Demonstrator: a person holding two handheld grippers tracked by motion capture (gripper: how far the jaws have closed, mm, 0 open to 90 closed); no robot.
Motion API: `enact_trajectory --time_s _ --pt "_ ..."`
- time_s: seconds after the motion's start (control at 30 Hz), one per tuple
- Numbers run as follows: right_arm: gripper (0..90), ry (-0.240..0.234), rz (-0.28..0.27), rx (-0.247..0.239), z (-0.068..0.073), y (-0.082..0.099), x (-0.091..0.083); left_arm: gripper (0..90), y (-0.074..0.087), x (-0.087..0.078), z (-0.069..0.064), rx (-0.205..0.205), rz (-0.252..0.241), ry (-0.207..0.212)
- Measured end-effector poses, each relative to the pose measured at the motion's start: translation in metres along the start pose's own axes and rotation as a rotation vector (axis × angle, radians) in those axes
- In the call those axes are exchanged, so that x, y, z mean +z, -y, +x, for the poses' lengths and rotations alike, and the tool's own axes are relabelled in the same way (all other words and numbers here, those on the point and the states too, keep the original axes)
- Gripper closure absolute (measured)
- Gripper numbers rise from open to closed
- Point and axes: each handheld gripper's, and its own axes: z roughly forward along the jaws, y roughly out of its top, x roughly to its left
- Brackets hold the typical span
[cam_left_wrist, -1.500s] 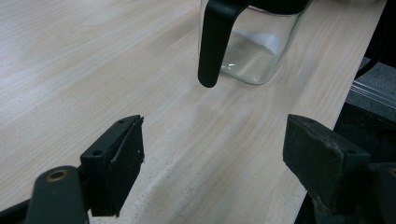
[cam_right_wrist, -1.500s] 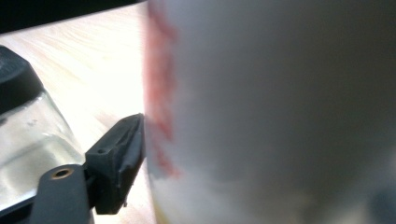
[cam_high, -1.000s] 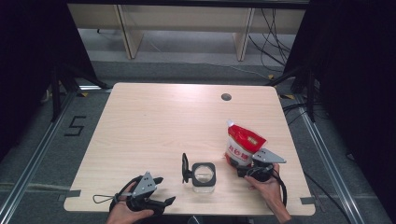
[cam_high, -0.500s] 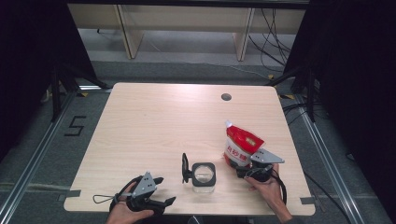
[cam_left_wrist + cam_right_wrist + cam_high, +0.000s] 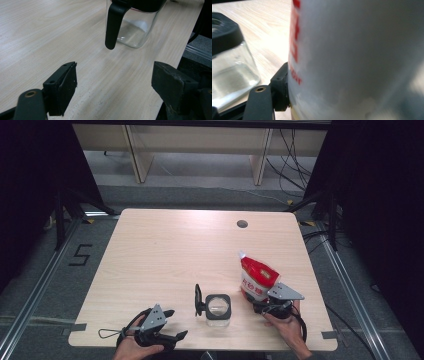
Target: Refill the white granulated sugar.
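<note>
On the pale wood counter (image 5: 165, 255), the left claw (image 5: 172, 325) rests near the front edge, jaws apart and empty. A clear glass jar (image 5: 218, 306) with a black rim stands centre-front. The right claw (image 5: 259, 305) is clamped on a red-and-white pouch (image 5: 256, 279). Grey floor (image 5: 200, 185) lies beyond.

Left gripper (image 5: 165, 329): black body, grey three-cornered plate on top, thin black cable looped off to its left. Jaws: black blocky pads (image 5: 64, 86), small round holes in pad face, brass-coloured screw in linkage arm. Right gripper (image 5: 272, 306): same black build, grey three-cornered plate, brass-coloured screw beside jaw pad (image 5: 280, 83). Hands (image 5: 131, 349) bare; no sleeve visible at forearms.
</note>
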Motion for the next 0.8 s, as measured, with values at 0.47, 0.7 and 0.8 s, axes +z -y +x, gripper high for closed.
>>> enact_trajectory --time_s 0.47,0.7,0.8 --pt "33.4 -0.002 -0.074 -0.023 -0.001 -0.010 -0.032 20.0 0.000 0.000 0.002 0.016 -0.002 0.001" --pt "33.5 0.032 -0.056 -0.170 0.007 -0.015 -0.060 20.0 0.000 -0.001 0.002 0.003 0.016 -0.013" --pt "33.5 0.055 -0.056 -0.243 0.013 -0.017 -0.071 20.0 0.000 -0.002 0.002 0.002 0.016 -0.012"
